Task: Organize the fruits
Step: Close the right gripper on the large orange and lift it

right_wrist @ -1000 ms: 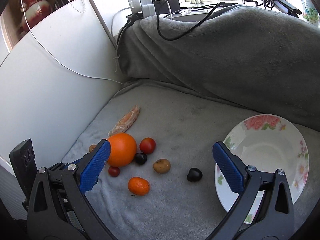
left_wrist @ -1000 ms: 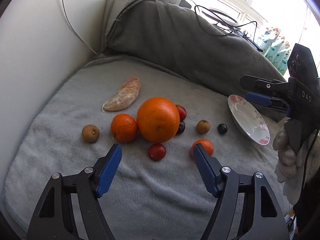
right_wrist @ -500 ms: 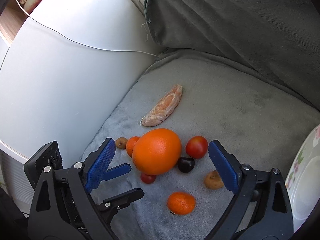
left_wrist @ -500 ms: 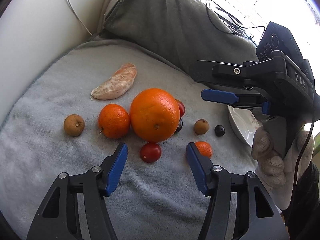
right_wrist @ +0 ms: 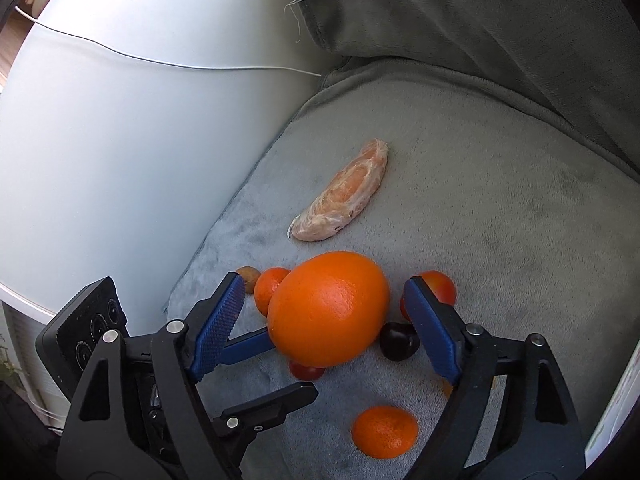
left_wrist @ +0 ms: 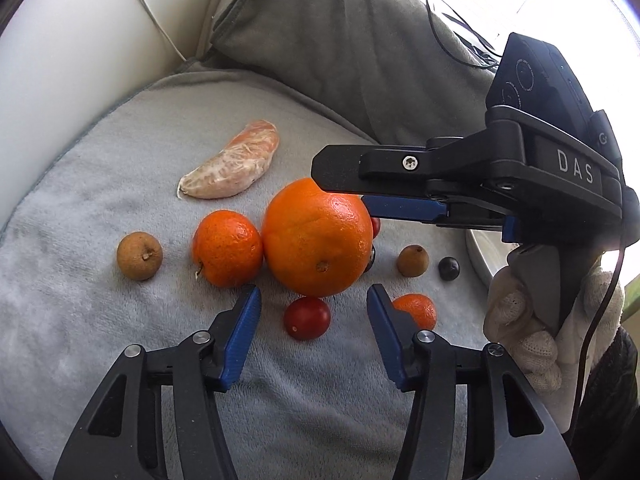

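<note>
Left tool [left_wrist: 313, 292] low at the near edge of its own view, closing, blue pads apart on either side of a red cherry tomato [left_wrist: 307, 318] and clear of it on both sides. Nothing gripped. Just right of the right pad, a small mandarin [left_wrist: 416, 310], partly hidden behind that pad. All fruit resting on grey fleece [left_wrist: 120, 360].

Next row back, left to right: a brown longan [left_wrist: 139, 256] off by itself, a medium mandarin [left_wrist: 227, 248] touching a large orange [left_wrist: 318, 238], then a second brown fruit [left_wrist: 413, 261] and a dark berry [left_wrist: 449, 268] just beside it. Behind the large orange, only slivers of a red fruit and a dark one.

Right tool [right_wrist: 324, 282] reaching in from the right, gripped by a gloved right hand [left_wrist: 532, 336]; also closing, pads straddling the large orange, a gap visible on each side in the right wrist view. Not yet clamped. Below that tool in the left wrist view, the rim of a white plate [left_wrist: 478, 256], holding no fruit that can be seen.

Farther back, alone on the fleece, a peeled citrus segment [left_wrist: 232, 162]. Beyond it, a darker grey draped blanket [left_wrist: 340, 40] and, to the left, a white panel [left_wrist: 80, 60] crossed by a thin white cable [right_wrist: 180, 66].
</note>
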Tool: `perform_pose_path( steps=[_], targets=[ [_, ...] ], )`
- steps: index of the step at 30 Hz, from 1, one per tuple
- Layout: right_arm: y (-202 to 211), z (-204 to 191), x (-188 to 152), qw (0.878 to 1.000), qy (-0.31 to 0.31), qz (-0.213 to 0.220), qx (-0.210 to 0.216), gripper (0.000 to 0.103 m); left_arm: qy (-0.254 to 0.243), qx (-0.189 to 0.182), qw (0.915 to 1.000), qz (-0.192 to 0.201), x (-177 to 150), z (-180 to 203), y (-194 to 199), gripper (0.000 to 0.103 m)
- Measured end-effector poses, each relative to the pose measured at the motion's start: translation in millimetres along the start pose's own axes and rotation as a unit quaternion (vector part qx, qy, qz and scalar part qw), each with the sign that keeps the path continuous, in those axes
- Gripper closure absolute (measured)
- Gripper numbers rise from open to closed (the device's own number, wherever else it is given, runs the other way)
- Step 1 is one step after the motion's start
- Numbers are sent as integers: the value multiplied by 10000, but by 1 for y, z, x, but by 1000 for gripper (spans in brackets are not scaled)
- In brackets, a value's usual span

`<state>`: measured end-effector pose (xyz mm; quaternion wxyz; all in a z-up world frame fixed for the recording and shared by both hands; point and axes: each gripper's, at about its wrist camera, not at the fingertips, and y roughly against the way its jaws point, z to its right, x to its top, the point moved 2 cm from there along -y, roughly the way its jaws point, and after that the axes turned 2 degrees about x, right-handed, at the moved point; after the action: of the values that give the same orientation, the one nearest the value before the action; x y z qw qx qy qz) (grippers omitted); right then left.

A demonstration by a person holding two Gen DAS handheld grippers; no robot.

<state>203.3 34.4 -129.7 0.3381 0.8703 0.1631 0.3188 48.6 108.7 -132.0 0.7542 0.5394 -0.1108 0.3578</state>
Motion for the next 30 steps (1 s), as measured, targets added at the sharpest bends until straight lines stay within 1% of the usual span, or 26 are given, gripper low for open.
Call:
perform_pose_path(
  steps=[6,10,13,15,22,30],
  targets=[
    [-10,-1,1,9999,19,-82,78,20,-1,19,10000,-14,3,-4,-5,53],
    [-13,-2,0,9999,73,-98,9,22,2,52,10000,-30,10,1,-11,56],
    [-14,-2,0,9999,76,-89,-45,27,-50,11,10000,-32,11,4,-14,61],
    [-13,-1,-1,9998,95,-85,-121,28,-119,82,9999,5,12,7,-15,61],
    [-11,0,-6,9995,160,-47,-255,31,-199,154,9996,137,18,14,-11,61],
    [-6,0,-8,9995,174,48,-261,33,-288,189,9992,184,24,22,-11,61]
  ],
)
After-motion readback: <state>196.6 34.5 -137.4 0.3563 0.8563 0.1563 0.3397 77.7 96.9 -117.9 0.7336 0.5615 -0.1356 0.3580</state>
